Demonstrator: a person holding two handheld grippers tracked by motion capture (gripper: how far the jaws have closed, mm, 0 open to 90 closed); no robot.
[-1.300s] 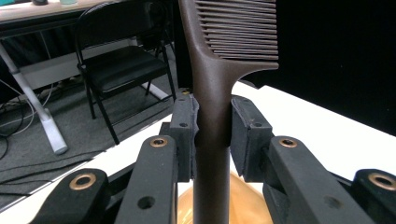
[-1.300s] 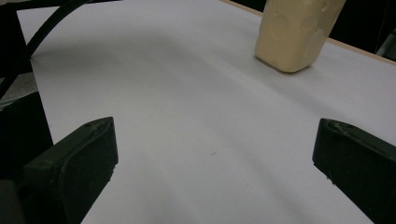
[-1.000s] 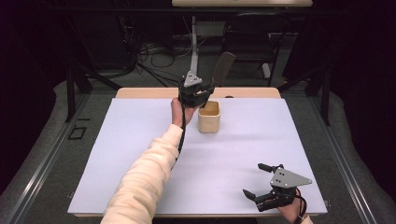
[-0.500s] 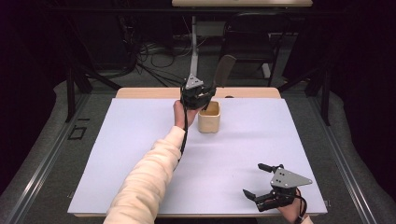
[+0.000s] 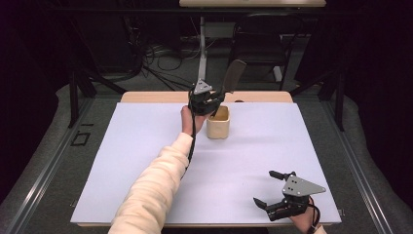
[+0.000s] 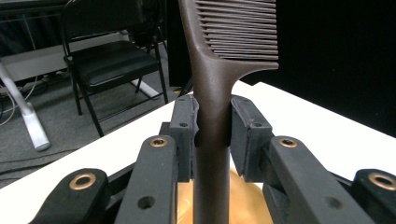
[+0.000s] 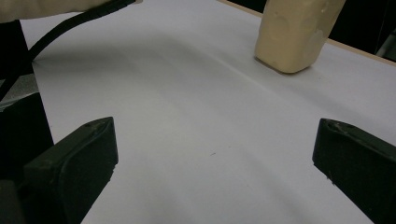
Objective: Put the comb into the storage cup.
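Noted a black folding chair [image 6: 112, 58] beyond the far edge of the table [image 5: 302, 141]. Spotted a white pole [image 5: 202, 46] behind the table too, with loose cables [image 5: 160, 68] tangled on the floor.

Standing toward the back middle of the white tabletop [image 5: 146, 161]: small cream square cup [image 5: 218, 123]. Hovering just above it: dark brown plastic comb [image 5: 233, 75]. Sitting behind the tabletop: black folding chair [image 6: 107, 56].

A white sheet [image 5: 146, 161] covers the bench [image 5: 146, 97], whose wooden edge shows at the far side; beyond the left tongs [image 5: 210, 100] stand a black folding chair [image 6: 107, 51] and a white stand post [image 5: 201, 46]; cables [image 5: 160, 58] litter the grey floor [image 5: 44, 141]; the surroundings are dark.
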